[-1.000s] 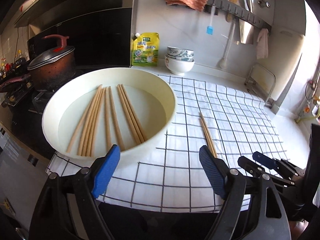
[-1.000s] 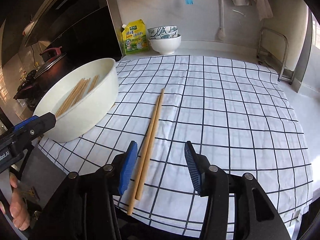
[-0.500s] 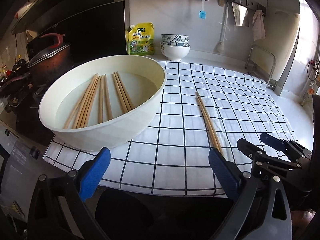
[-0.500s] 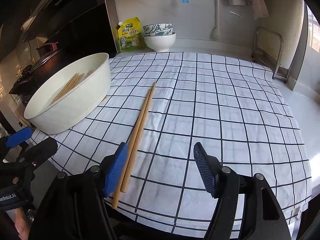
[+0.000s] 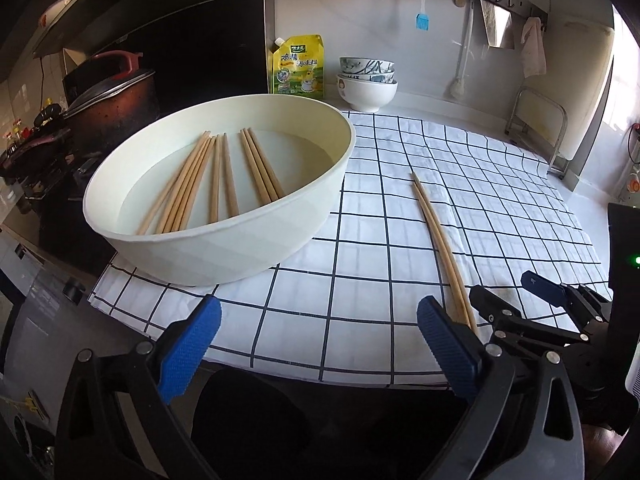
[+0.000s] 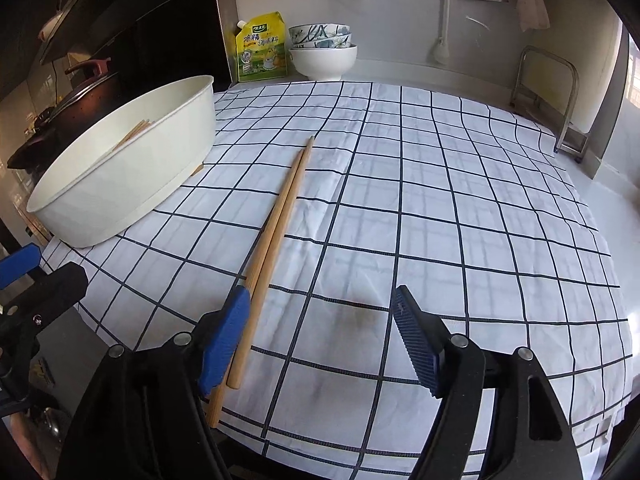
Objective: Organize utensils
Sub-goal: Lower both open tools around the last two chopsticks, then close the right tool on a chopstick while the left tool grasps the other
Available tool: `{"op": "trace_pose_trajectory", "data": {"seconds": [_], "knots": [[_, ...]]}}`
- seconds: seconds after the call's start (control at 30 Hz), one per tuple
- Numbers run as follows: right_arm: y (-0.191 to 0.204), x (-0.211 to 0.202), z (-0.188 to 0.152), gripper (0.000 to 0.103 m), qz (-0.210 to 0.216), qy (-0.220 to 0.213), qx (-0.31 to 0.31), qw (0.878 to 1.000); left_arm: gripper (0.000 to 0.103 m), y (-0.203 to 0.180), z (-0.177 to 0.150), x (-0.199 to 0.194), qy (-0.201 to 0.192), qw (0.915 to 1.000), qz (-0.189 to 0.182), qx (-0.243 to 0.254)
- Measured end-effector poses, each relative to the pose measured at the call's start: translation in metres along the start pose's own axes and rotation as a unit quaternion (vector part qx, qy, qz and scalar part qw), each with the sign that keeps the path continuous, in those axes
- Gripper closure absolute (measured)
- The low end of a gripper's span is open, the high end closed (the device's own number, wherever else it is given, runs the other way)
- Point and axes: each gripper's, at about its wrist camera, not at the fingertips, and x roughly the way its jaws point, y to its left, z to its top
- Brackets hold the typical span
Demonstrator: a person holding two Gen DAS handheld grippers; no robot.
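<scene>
Both grippers are gaping wide, holding nothing. The left gripper (image 5: pixel 318 338) is hovering before the basin (image 5: pixel 256 248) holding chopsticks (image 5: pixel 216 184). The right gripper (image 6: pixel 320 328) is hovering beside a chopstick pair (image 6: pixel 276 220) lying on the checked cloth (image 6: pixel 440 208). A yellow pouch (image 5: pixel 298 65) is showing Chinese lettering, too small to read.

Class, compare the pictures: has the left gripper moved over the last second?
Yes. The left gripper has pulled back from the white basin; its fingers overlapped the rim before and now sit nearer than it, over the checked cloth.
</scene>
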Motion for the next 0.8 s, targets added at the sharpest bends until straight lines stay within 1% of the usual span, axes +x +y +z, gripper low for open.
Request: {"op": "trace_pose_trajectory", "data": {"seconds": [0.1,0.37,0.53,0.73,0.77,0.8], "knots": [[0.002,0.003,-0.001,0.033,-0.009,0.003,-0.01,1.0,0.006,0.0,0.0,0.002,0.003,1.0,-0.001,-0.001],[0.006,0.004,-0.003,0.033,-0.006,0.002,-0.025,1.0,0.006,0.001,-0.001,0.006,0.01,0.9999,-0.005,-0.005],[0.012,0.008,-0.006,0.033,-0.011,0.013,-0.041,0.999,0.006,0.003,-0.002,0.007,0.012,0.9999,-0.007,-0.009],[0.012,0.011,-0.003,0.033,-0.012,0.01,-0.038,0.999,0.006,0.0,-0.003,0.007,0.014,0.9999,-0.007,-0.006],[0.012,0.012,-0.002,0.036,-0.011,0.01,-0.039,0.999,0.006,0.0,-0.003,0.007,0.013,0.9999,-0.006,-0.005],[0.012,0.012,-0.002,0.044,-0.005,0.011,-0.038,0.999,0.006,0.0,-0.003,0.007,0.013,0.9999,-0.007,-0.004]]}}
